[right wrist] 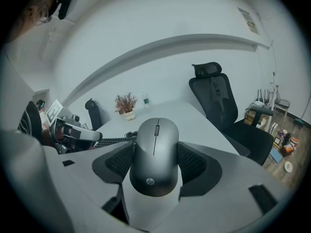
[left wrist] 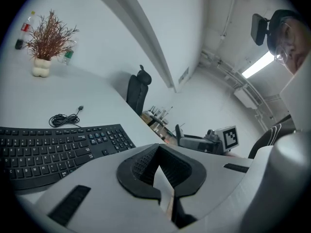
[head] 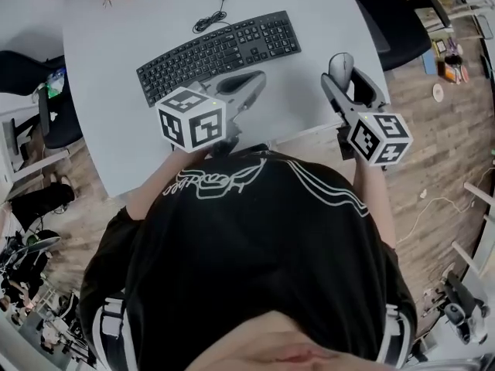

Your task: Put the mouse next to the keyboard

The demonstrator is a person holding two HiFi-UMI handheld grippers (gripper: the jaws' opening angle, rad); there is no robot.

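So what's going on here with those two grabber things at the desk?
A person stands at a white table with a hand-held two-jaw gripper in each hand. The right gripper is clamped on a grey wireless mouse, held by the table's right edge, well apart from the black wired keyboard. The left gripper is shut and empty, just in front of the keyboard. The mouse is not yet set down beside it.

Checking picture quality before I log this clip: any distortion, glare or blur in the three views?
Head view: even light, keyboard sharp. Left gripper view: heavy fisheye bending, dark corners, ceiling lamp glares. Right gripper view: same fisheye, mouse sharp.
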